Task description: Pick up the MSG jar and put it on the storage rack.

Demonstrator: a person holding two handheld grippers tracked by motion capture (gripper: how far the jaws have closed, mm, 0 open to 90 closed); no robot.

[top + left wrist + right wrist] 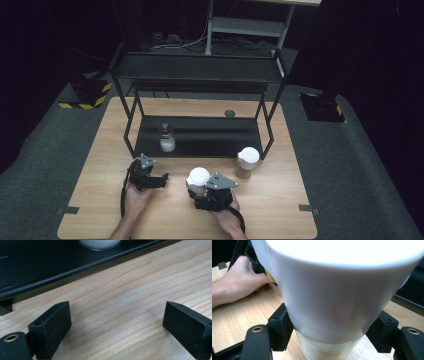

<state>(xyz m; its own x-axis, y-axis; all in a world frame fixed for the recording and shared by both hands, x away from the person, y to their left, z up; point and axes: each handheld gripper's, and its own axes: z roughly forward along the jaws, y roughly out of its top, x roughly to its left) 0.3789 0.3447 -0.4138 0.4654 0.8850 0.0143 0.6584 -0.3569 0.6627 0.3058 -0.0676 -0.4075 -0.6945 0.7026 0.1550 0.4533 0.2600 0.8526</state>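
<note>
With the right gripper (201,190) clamped round the white-lidded jar (198,178) just ahead of it, and the left gripper (162,179) resting spread and empty alongside, I'd lift it level, squeezing steadily, toward the black shelf (200,136).

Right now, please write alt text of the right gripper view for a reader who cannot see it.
A white-lidded jar is clamped between the black jaws of the right gripper, just below its lid, above a wooden table. At upper left, the person's other hand rests on the table.
</note>
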